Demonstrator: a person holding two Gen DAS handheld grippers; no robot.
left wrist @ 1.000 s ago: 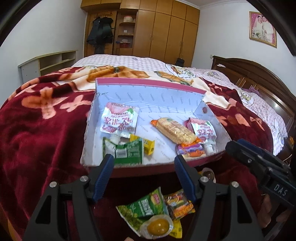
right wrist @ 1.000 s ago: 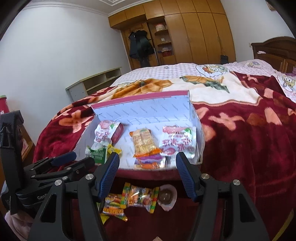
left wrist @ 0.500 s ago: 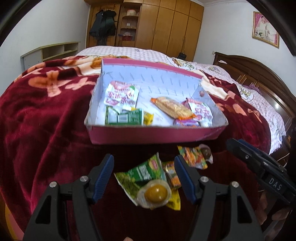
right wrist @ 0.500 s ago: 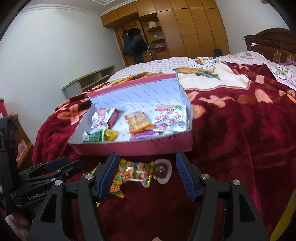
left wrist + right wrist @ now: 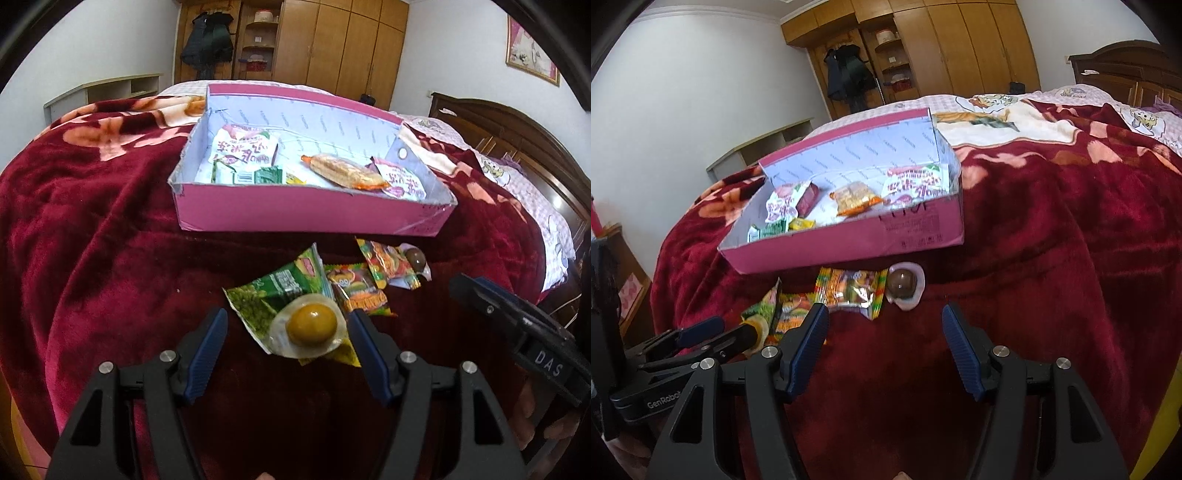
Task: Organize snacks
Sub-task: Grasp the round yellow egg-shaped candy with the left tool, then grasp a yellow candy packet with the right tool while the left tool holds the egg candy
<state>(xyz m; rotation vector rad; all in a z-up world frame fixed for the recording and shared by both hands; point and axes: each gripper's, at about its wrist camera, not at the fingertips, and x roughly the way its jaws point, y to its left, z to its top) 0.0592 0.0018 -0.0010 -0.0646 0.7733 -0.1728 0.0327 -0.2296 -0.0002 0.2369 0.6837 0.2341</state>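
Nearest, the left gripper (image 5: 288, 328) stands with jaws apart and empty, flanking a clear-wrapped yellow egg (image 5: 312, 325) on the red blanket (image 5: 92, 258) without pressing on it. The right gripper (image 5: 884, 328) is likewise apart and empty, over bare blanket. Loose snack packets (image 5: 354, 288) lie just in front of the pink box (image 5: 306, 212); more wrapped snacks (image 5: 243, 151) lie inside the box.

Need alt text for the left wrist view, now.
Open left gripper jaws frame a clear-wrapped egg lying on a green packet on a red blanket. Behind sits a pink box holding snacks.
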